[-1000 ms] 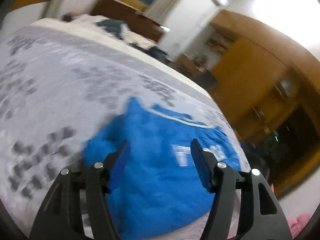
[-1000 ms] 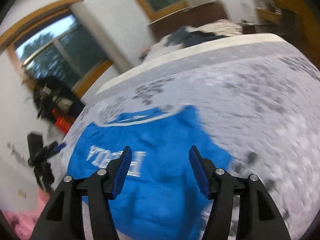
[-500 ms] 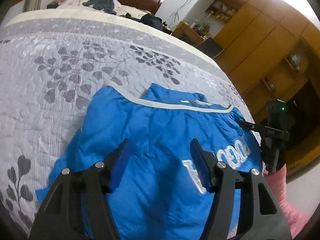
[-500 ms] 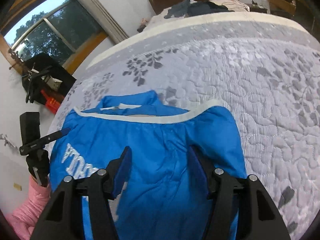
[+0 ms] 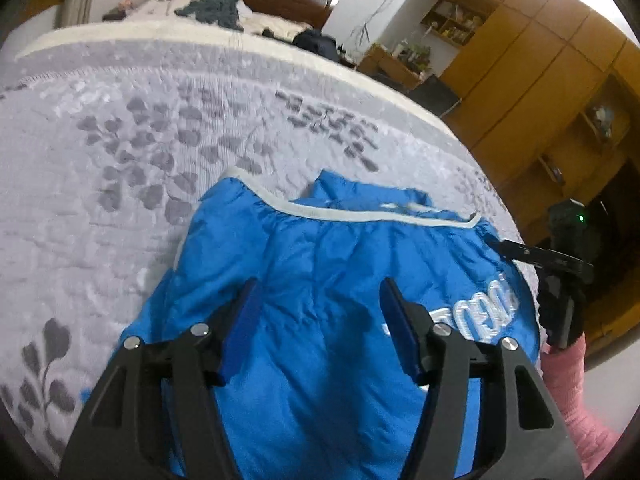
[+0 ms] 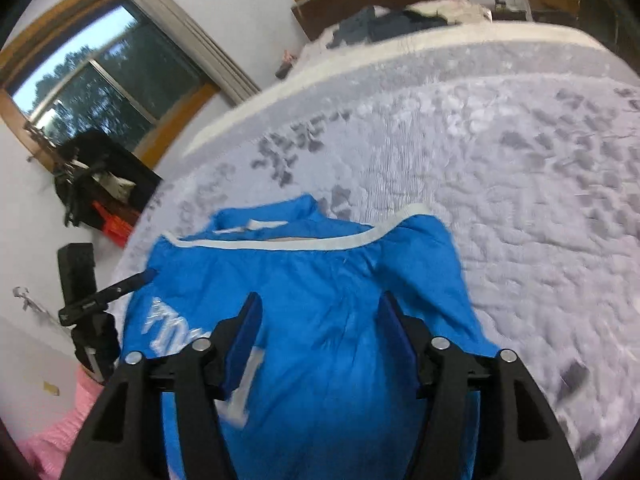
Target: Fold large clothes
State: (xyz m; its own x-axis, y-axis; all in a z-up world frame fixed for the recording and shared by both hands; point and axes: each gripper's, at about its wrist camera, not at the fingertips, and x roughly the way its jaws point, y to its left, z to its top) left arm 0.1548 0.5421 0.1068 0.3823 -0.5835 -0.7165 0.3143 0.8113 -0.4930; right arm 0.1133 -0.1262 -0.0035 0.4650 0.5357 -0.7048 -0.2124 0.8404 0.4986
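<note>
One blue jacket [image 5: 340, 272] lies on the bed [image 5: 120, 168], spread over the grey leaf-patterned quilt near the bed's near edge. Its white-trimmed edge [image 6: 288, 243] and collar [image 6: 276, 212] point toward the bed's far edge, so its long axis runs from near edge to far edge. White lettering [image 5: 480, 312] crosses it toward one side. Two claws hover above it: the left claw [image 5: 320, 320] and the right claw [image 6: 320, 320], each spread wide and holding nothing. A pink sleeve [image 5: 568, 384] shows beside the bed.
</note>
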